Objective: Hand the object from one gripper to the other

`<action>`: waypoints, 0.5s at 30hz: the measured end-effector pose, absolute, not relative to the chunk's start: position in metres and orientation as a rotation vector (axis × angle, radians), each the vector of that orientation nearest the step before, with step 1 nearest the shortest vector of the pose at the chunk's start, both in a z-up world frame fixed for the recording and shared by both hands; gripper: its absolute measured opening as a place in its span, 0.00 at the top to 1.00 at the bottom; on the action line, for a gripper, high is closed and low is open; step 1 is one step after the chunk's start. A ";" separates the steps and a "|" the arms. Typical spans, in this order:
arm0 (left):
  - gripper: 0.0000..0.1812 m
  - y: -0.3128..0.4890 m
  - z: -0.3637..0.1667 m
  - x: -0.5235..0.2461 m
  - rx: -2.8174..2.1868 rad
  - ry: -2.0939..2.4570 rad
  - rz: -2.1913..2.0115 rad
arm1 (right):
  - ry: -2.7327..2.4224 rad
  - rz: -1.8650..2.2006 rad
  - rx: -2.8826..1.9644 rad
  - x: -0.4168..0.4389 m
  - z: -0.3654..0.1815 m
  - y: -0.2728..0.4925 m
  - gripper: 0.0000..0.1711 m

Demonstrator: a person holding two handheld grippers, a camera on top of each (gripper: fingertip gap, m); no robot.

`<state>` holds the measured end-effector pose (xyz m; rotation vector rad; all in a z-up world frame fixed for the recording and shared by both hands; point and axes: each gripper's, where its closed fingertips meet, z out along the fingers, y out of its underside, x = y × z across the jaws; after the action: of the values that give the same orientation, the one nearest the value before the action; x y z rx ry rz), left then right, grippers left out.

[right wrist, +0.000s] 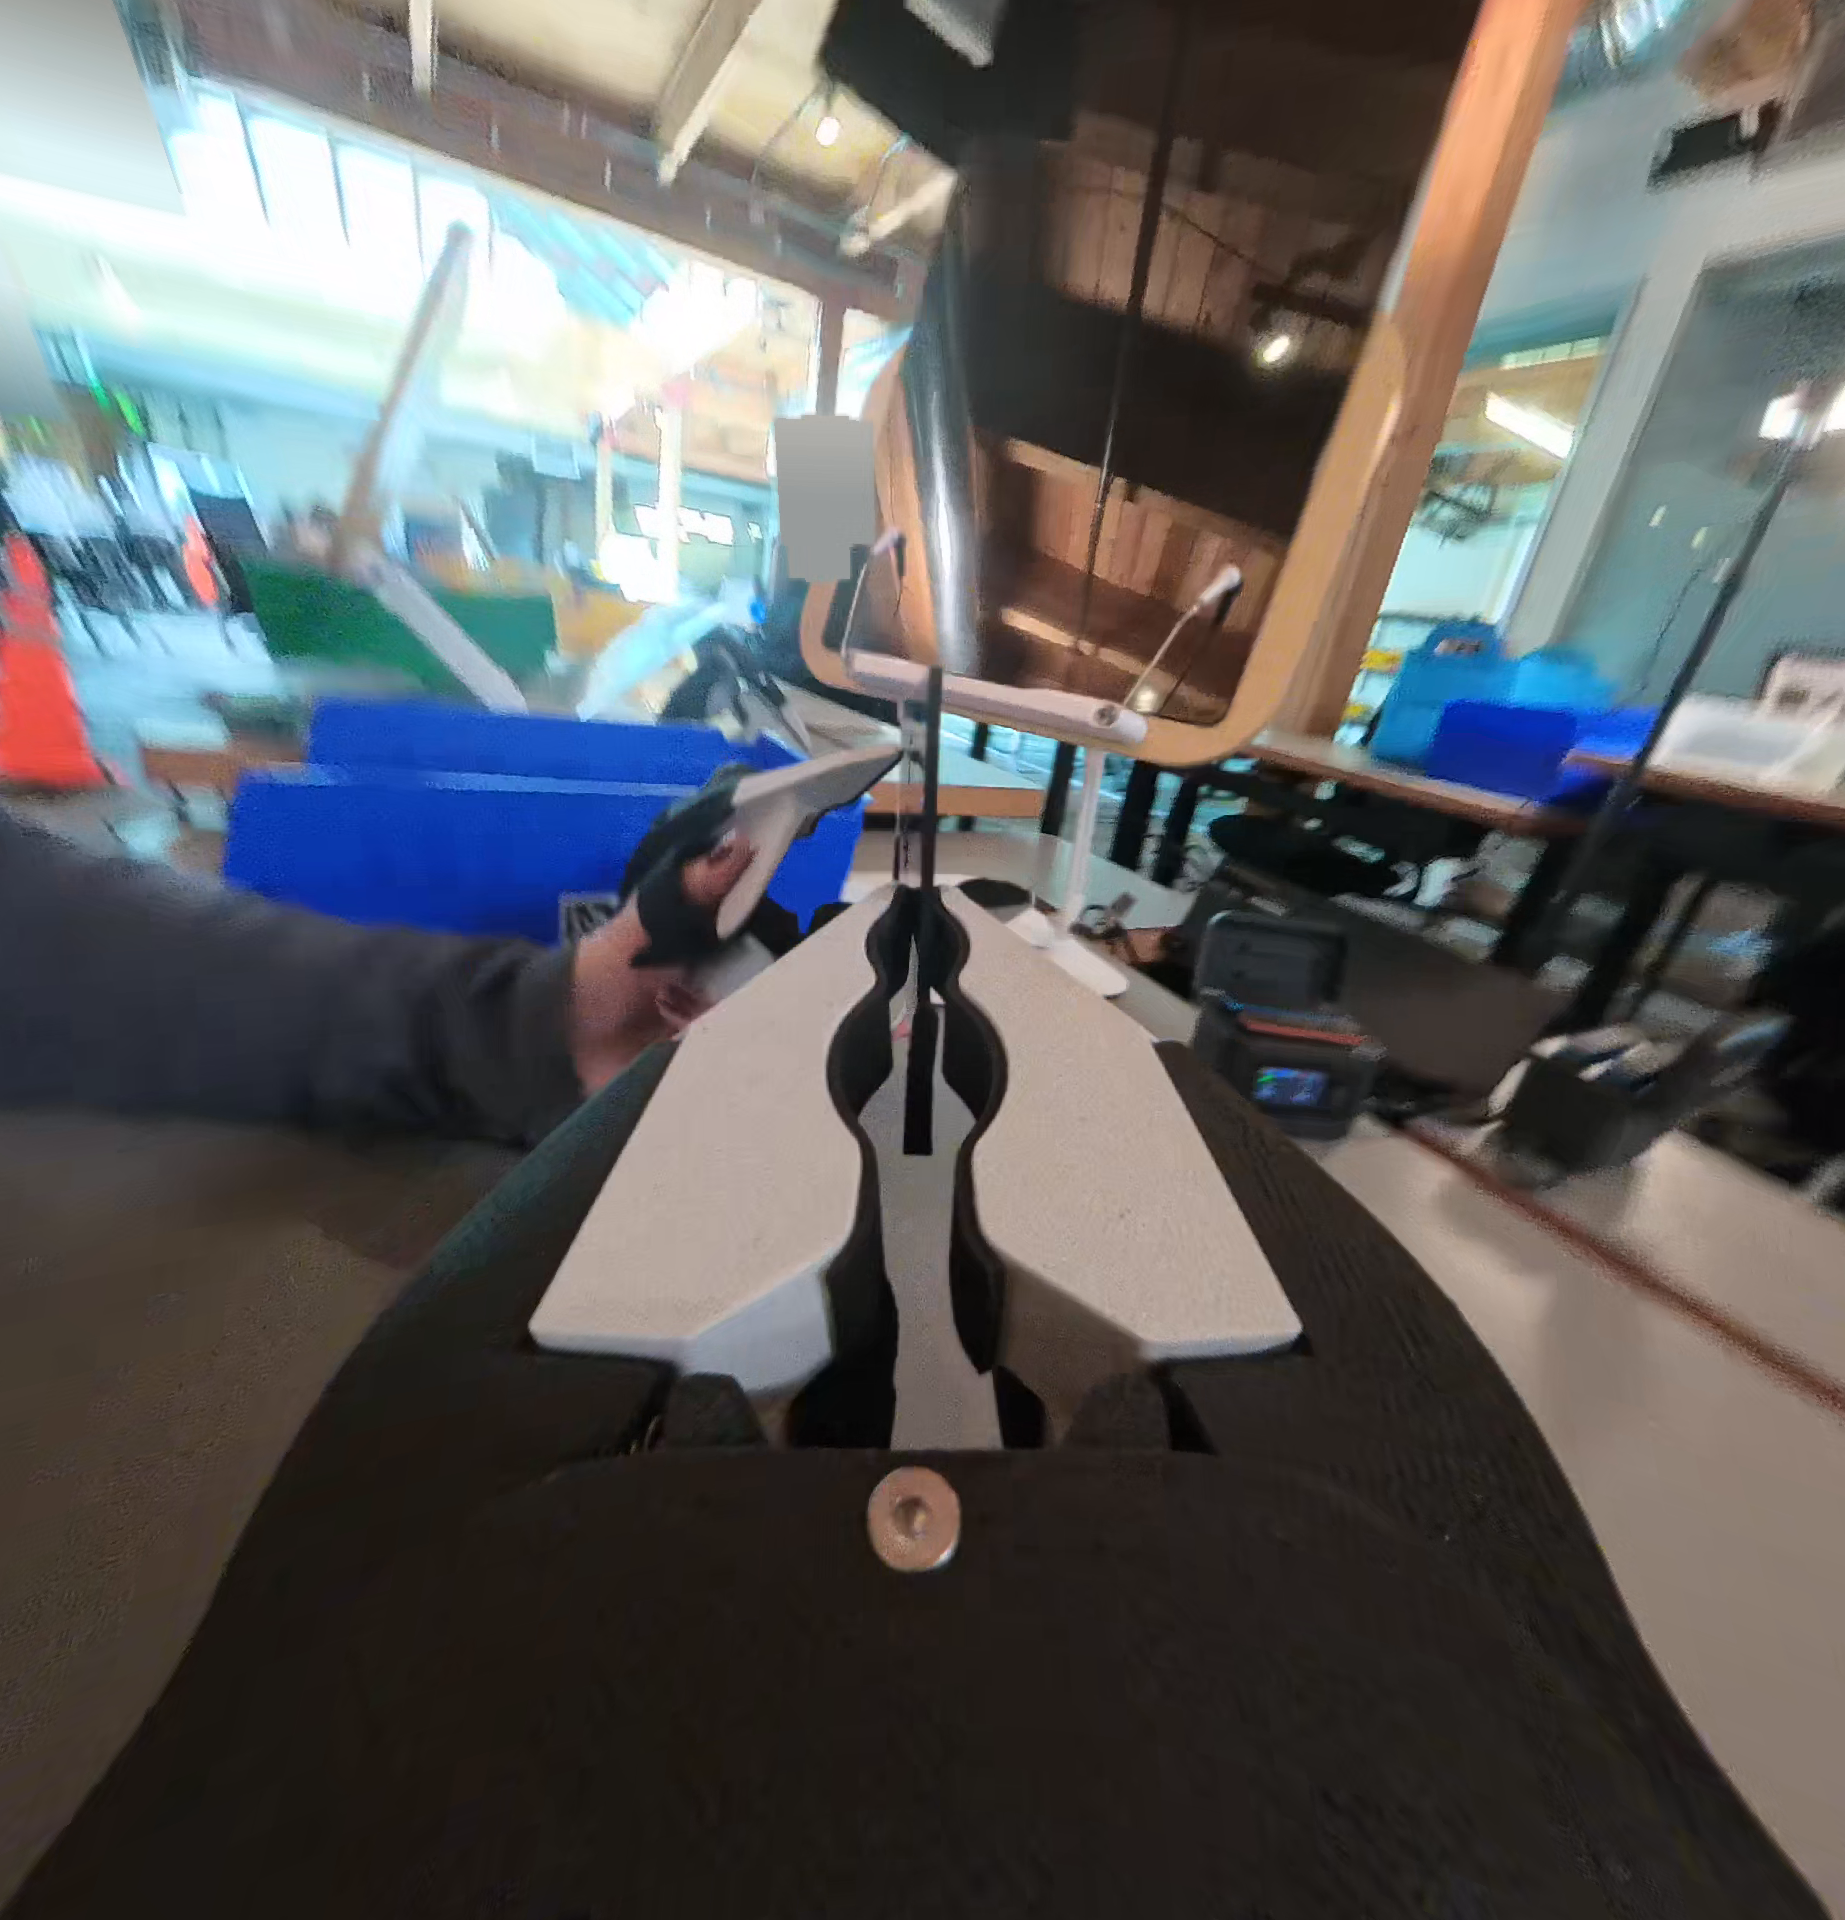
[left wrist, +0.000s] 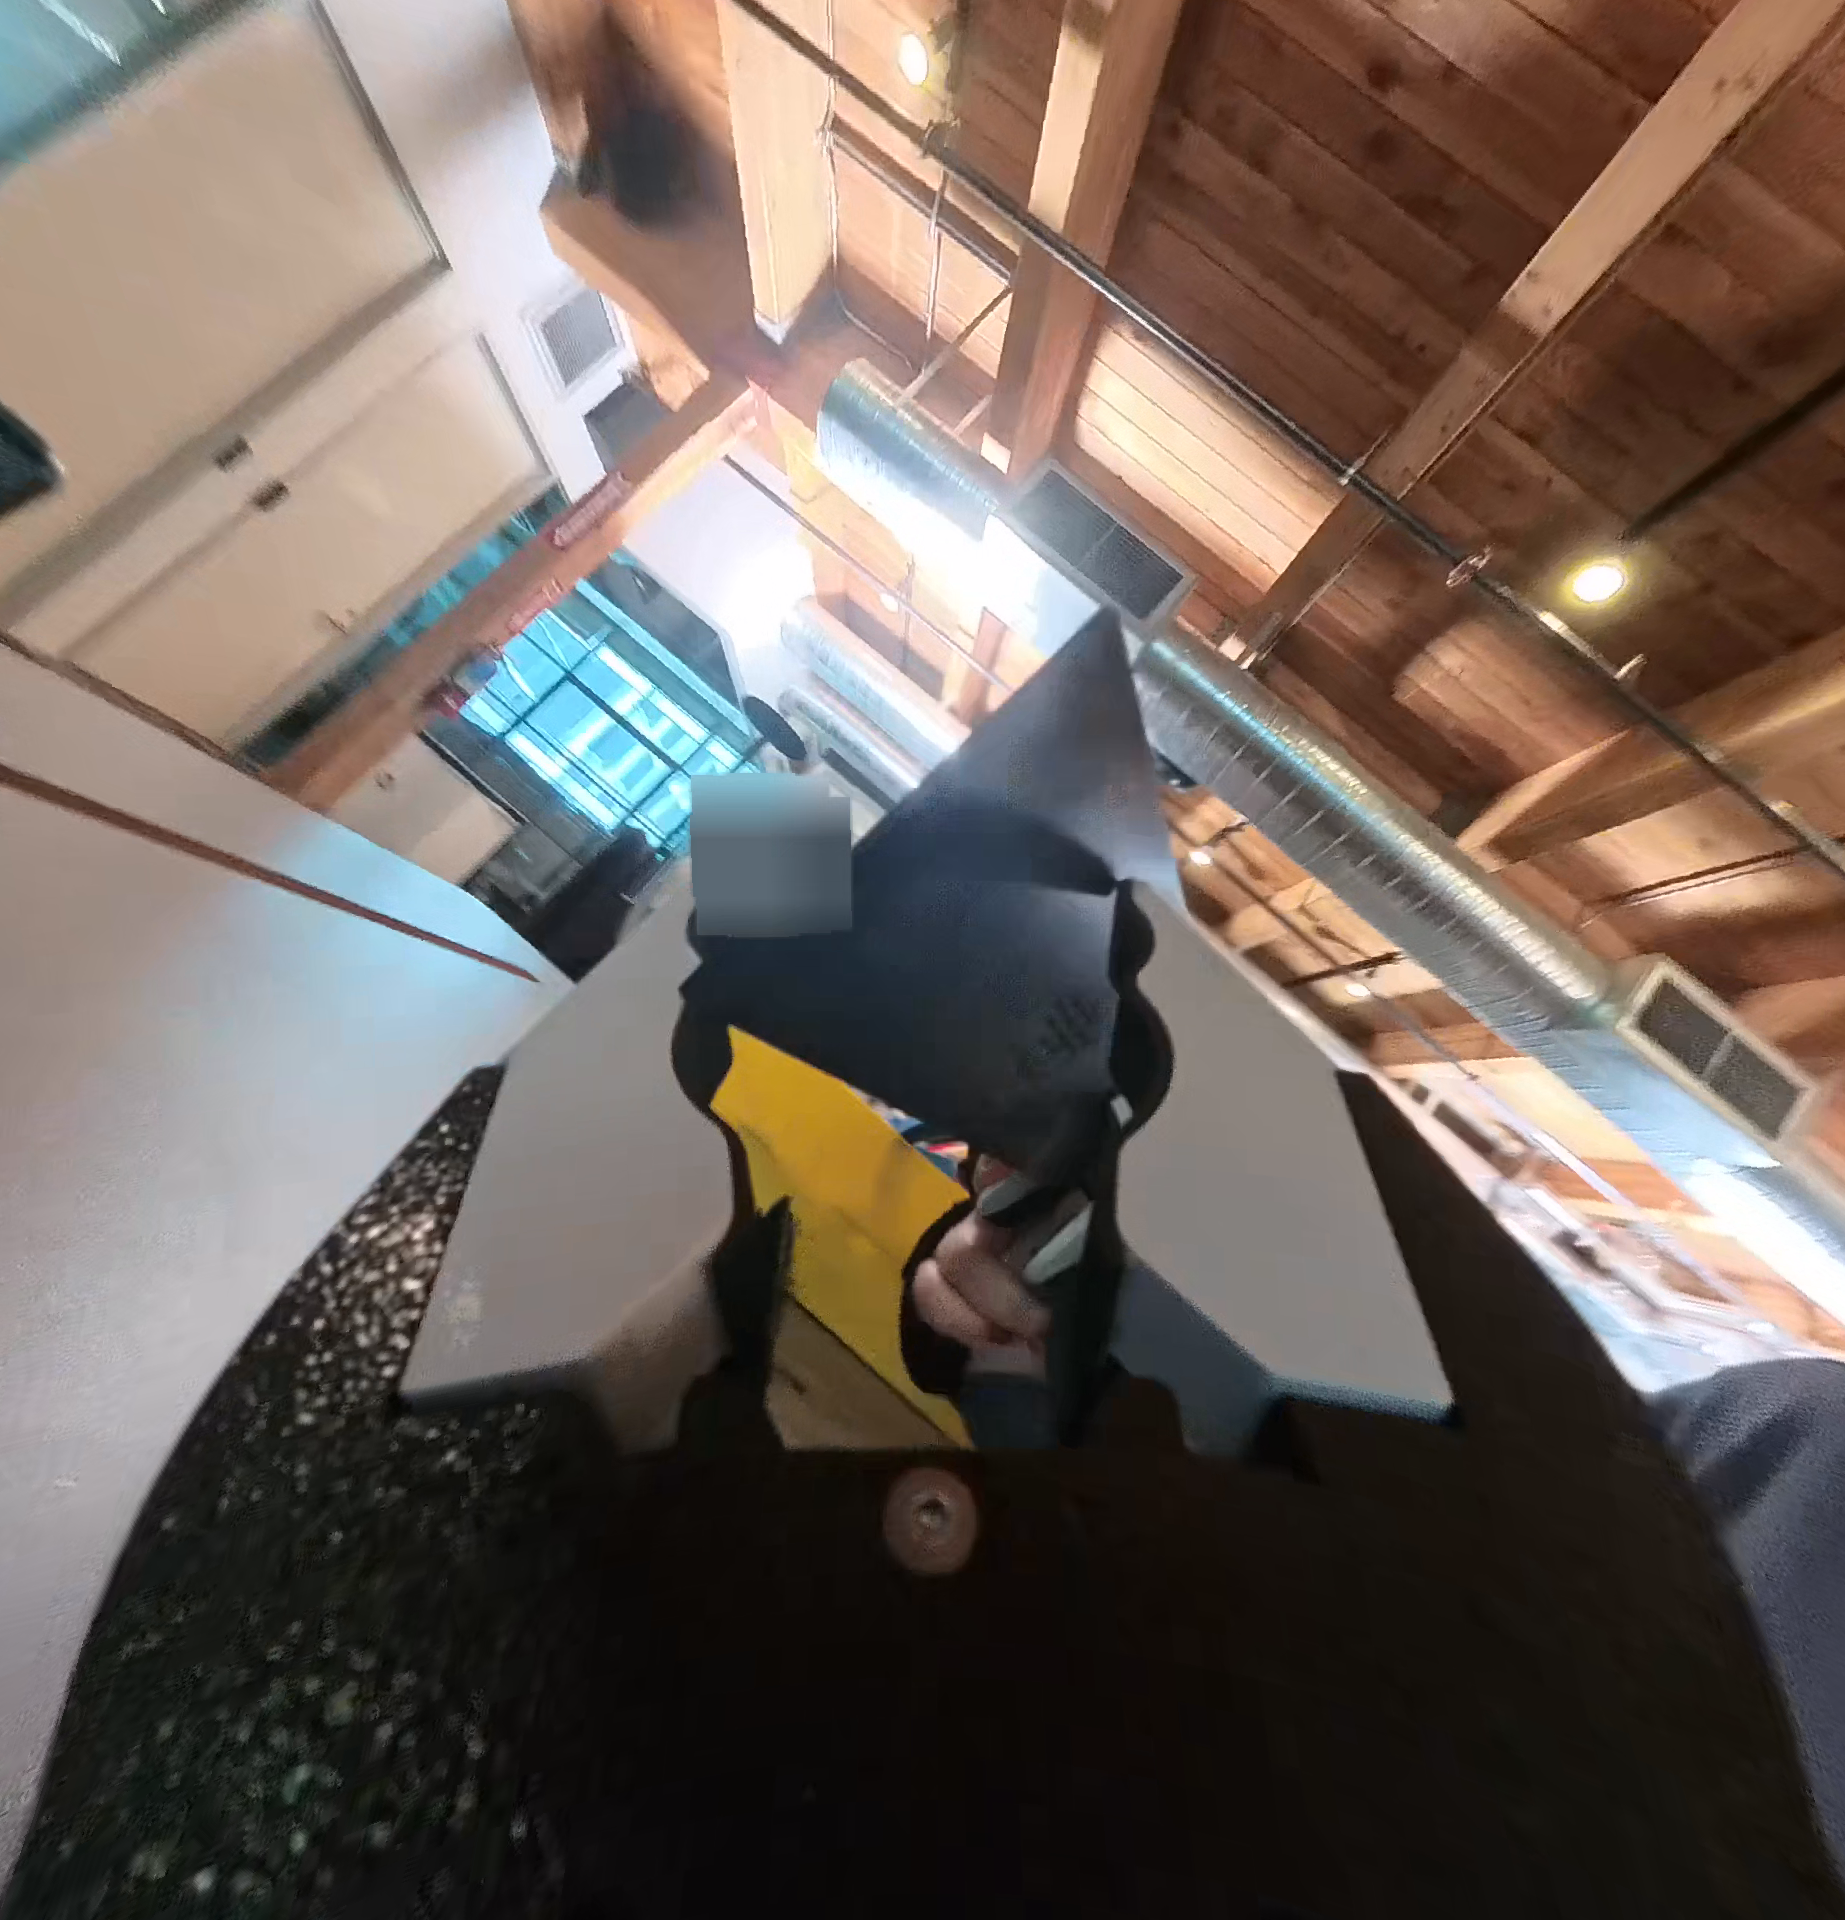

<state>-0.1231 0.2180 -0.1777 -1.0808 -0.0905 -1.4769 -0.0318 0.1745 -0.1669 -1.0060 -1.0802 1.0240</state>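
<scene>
My right gripper (right wrist: 923,896) is shut on a thin flat black plate (right wrist: 930,790). In the right wrist view the plate shows edge-on, rising straight up from the closed fingertips. In the left wrist view the same plate (left wrist: 1011,831) shows its dark broad face, with one pointed corner up. My left gripper (left wrist: 907,904) is open, its grey fingers (left wrist: 585,1164) spread wide on either side of the plate without pressing on it. In the right wrist view the left gripper (right wrist: 793,821) shows at the left, held by a hand (right wrist: 627,987), with one finger reaching to the plate's edge.
A wood-framed mirror (right wrist: 1344,582) on a white stand stands behind the plate. Blue bins (right wrist: 461,831) are at the left, black camera devices (right wrist: 1282,1039) at the right, and an orange cone (right wrist: 30,686) far left. A white table (right wrist: 1624,1309) lies below. A yellow surface (left wrist: 824,1174) shows between the left fingers.
</scene>
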 end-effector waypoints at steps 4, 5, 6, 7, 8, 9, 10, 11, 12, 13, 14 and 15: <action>0.57 0.220 -0.181 -0.121 -1.081 -0.125 -1.644 | -1.210 0.604 -0.807 -0.036 -0.167 0.161 1.00; 0.58 0.219 -0.180 -0.121 -1.071 -0.127 -1.673 | -1.246 0.488 -0.755 -0.037 -0.169 0.159 1.00; 0.56 0.218 -0.180 -0.120 -1.065 -0.127 -1.701 | -1.273 0.369 -0.702 -0.038 -0.172 0.157 1.00; 0.59 0.217 -0.180 -0.120 -1.056 -0.122 -1.734 | -1.298 0.248 -0.642 -0.039 -0.174 0.156 1.00; 0.61 0.216 -0.179 -0.119 -1.045 -0.120 -1.764 | -1.319 0.121 -0.576 -0.041 -0.177 0.155 1.00; 0.62 0.216 -0.180 -0.118 -1.052 -0.126 -1.777 | -1.334 -0.009 -0.509 -0.041 -0.179 0.155 1.00; 0.65 0.216 -0.180 -0.118 -1.053 -0.128 -1.778 | -1.345 -0.131 -0.449 -0.042 -0.182 0.156 1.00; 0.68 0.216 -0.180 -0.119 -1.055 -0.131 -1.778 | -1.352 -0.229 -0.405 -0.042 -0.184 0.158 1.00; 0.65 0.216 -0.180 -0.118 -1.055 -0.128 -1.780 | -1.357 -0.289 -0.384 -0.042 -0.185 0.160 1.00; 0.62 0.215 -0.180 -0.117 -1.055 -0.117 -1.784 | -1.365 -0.324 -0.381 -0.043 -0.188 0.162 1.00; 0.63 0.215 -0.180 -0.116 -1.060 -0.116 -1.792 | -1.371 -0.357 -0.379 -0.043 -0.190 0.165 1.00; 0.62 0.215 -0.181 -0.115 -1.066 -0.119 -1.796 | -1.365 -0.393 -0.371 -0.042 -0.191 0.168 1.00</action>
<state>-0.1149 0.2153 -0.1808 -1.0663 -0.1193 -1.7961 -0.0421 0.1681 -0.1909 -0.3714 -1.3652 -0.3929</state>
